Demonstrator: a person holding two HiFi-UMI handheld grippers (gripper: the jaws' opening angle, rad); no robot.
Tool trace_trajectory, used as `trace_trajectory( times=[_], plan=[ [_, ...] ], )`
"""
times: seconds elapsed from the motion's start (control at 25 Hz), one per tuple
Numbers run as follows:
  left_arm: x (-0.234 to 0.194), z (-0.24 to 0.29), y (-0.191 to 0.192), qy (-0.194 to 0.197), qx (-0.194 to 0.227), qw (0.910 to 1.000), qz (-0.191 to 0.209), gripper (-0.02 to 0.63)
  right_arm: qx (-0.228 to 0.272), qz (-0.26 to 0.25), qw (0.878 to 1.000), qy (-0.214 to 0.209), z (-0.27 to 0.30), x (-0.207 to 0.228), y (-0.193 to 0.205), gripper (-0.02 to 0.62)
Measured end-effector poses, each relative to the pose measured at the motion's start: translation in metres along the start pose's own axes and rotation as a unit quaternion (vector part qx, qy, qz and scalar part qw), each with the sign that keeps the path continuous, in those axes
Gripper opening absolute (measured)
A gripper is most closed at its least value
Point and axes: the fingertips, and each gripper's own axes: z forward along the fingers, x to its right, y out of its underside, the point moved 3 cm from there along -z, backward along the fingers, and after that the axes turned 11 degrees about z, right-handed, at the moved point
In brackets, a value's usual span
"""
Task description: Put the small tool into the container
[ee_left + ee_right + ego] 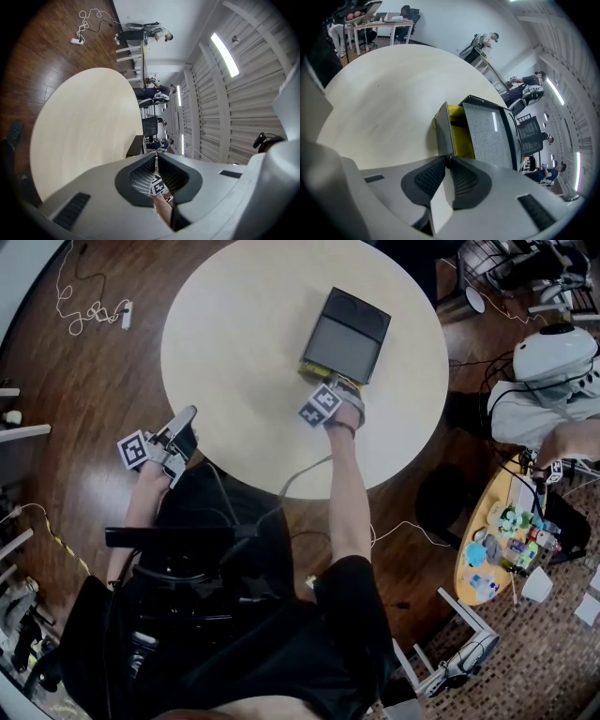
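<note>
Bench [244, 324]: round, with a smooth matt cream top; it stands on a dark wood plank floor [84, 362].
Container [352, 329]: a flat rectangular box lying on the far half of the bench. Its top is a speckled mid-grey panel inside a darker rim.
Container opening: at the near end a thin, straight-edged grey panel [443, 131] stands swung away from the box. Behind it shows a bright yellow lining [464, 138]. What lies deeper inside cannot be made out.
Small tool [440, 201]: a thin, flat, off-white piece with straight edges. It sits between the right gripper's 2 jaws, outside the container and just before its open end. What kind of tool it is cannot be told.
Right gripper [446, 160]: smooth pale grey shell with dark ribbed pads. Its jaws are clamped on the small tool. It is tilted steeply down, with its tips at the foot of the grey panel; whether they touch it cannot be told.
Left gripper [156, 157]: same shell and ribbed pads. Its 2 jaws are pressed together with nothing between them. It is held beyond the bench's near edge, well apart from the container.
</note>
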Motion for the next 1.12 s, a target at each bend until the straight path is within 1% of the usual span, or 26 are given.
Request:
trace_trajectory(
  times=[0.4, 0.96, 1.12],
  plan=[
    [-0.001, 0.003, 0.001, -0.003, -0.001, 1.0, 0.001, 0.02, -0.006, 0.036, 0.999, 0.008, 0.006, 0.014, -0.002, 0.054],
    [-0.005, 0.006, -0.001, -0.005, -0.003, 1.0, -0.003, 0.02, -0.011, 0.022, 1.0, 0.015, 0.009, 0.013, -0.005, 0.063],
    [-0.003, 0.006, 0.002, -0.003, -0.001, 1.0, -0.004, 0.02, -0.012, 0.017, 0.999, 0.03, 0.007, 0.013, -0.004, 0.073]
  ],
)
